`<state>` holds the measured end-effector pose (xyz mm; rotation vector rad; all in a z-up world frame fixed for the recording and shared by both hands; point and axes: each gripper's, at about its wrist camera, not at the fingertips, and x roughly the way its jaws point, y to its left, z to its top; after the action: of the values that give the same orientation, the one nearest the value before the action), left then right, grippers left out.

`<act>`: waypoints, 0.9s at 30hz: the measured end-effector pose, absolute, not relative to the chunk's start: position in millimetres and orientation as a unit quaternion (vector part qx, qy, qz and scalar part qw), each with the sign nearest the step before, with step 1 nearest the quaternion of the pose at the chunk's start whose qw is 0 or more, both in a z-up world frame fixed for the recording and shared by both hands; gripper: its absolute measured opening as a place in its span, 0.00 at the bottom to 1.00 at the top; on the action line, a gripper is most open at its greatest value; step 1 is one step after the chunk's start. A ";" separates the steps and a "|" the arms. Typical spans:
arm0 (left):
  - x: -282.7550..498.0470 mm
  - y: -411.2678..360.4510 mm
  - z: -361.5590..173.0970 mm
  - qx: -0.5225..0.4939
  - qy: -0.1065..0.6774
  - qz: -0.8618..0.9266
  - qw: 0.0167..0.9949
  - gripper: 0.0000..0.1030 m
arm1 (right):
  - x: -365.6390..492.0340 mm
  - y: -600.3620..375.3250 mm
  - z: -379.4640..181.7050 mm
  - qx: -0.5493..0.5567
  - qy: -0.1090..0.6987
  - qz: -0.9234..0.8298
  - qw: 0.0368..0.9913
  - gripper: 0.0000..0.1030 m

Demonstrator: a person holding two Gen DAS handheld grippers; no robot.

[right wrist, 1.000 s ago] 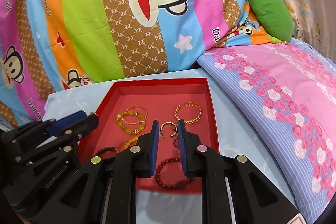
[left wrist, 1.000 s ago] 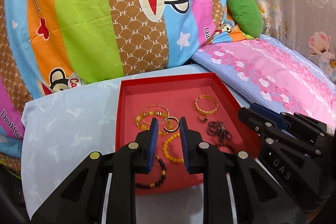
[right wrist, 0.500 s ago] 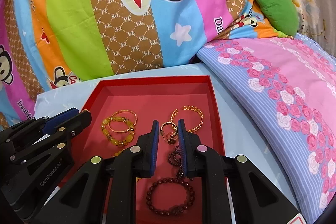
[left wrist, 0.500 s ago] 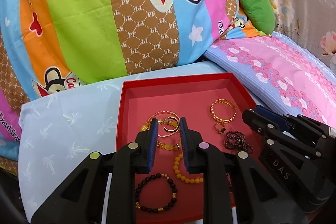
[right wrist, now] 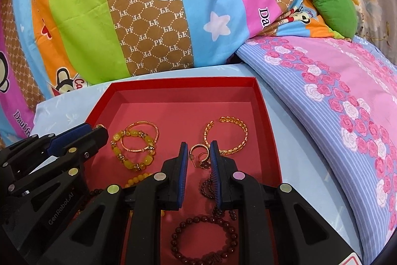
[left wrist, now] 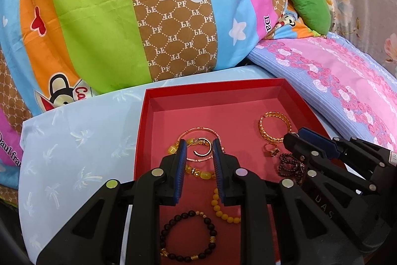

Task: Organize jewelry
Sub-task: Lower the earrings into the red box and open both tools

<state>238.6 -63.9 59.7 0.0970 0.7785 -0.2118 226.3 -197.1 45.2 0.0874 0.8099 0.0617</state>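
Jewelry of beads and metal bangles (right wrist: 227, 137) is seen in a red tray (left wrist: 213, 93); part is hidden by both grippers, left gripper (left wrist: 198, 150) and right gripper (right wrist: 197, 153), each parted and holding nothing.

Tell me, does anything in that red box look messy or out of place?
Somewhat. In the red box, a thin gold bangle overlaps the yellow bead bracelet, and a dark bead strand lies bunched up. Nothing looks broken or spilled outside.
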 end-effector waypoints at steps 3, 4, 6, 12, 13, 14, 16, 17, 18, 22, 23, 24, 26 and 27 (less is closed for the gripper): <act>239.1 -65.3 57.9 0.051 0.379 -0.100 0.919 0.27 | 226.8 -197.0 43.9 0.044 0.395 0.027 0.917 0.17; 239.1 -65.4 57.3 0.051 0.379 -0.097 0.919 0.34 | 226.1 -197.1 44.0 0.044 0.393 0.025 0.918 0.17; 238.4 -65.4 57.5 0.052 0.376 -0.094 0.920 0.39 | 225.4 -196.1 43.9 0.039 0.391 0.022 0.919 0.18; 236.6 -66.0 59.6 0.055 0.372 -0.089 0.922 0.46 | 222.6 -196.4 46.7 0.039 0.387 0.018 0.921 0.25; 236.2 -65.7 60.5 0.054 0.372 -0.087 0.923 0.46 | 221.6 -196.7 47.3 0.039 0.386 0.015 0.921 0.26; 236.1 -65.3 61.3 0.053 0.372 -0.086 0.923 0.46 | 220.6 -197.1 48.2 0.041 0.385 0.015 0.922 0.26; 234.7 -64.7 62.8 0.052 0.372 -0.085 0.923 0.46 | 218.8 -197.6 49.7 0.044 0.385 0.014 0.922 0.28; 233.7 -64.3 63.7 0.052 0.371 -0.085 0.923 0.46 | 217.4 -198.0 50.8 0.044 0.384 0.013 0.922 0.29; 232.5 -63.9 64.3 0.052 0.371 -0.084 0.923 0.46 | 216.2 -198.2 51.7 0.044 0.383 0.012 0.923 0.31; 225.3 -62.7 67.8 0.053 0.370 -0.082 0.924 0.46 | 208.4 -198.6 54.9 0.043 0.380 0.003 0.924 0.38; 221.9 -61.9 69.1 0.051 0.369 -0.082 0.924 0.46 | 205.2 -199.0 55.8 0.044 0.379 0.001 0.924 0.40; 219.4 -61.5 69.8 0.050 0.370 -0.082 0.924 0.46 | 203.4 -199.1 56.4 0.044 0.378 0.000 0.925 0.40; 213.1 -60.9 71.3 0.048 0.371 -0.084 0.924 0.46 | 195.4 -199.8 58.6 0.043 0.374 -0.004 0.926 0.42; 209.5 -60.9 72.1 0.049 0.370 -0.084 0.924 0.46 | 192.6 -199.8 59.2 0.041 0.373 -0.006 0.927 0.43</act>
<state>209.5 -60.9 72.1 0.0997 0.7592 -0.1721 192.6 -199.8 59.2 0.0840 0.7650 -0.0126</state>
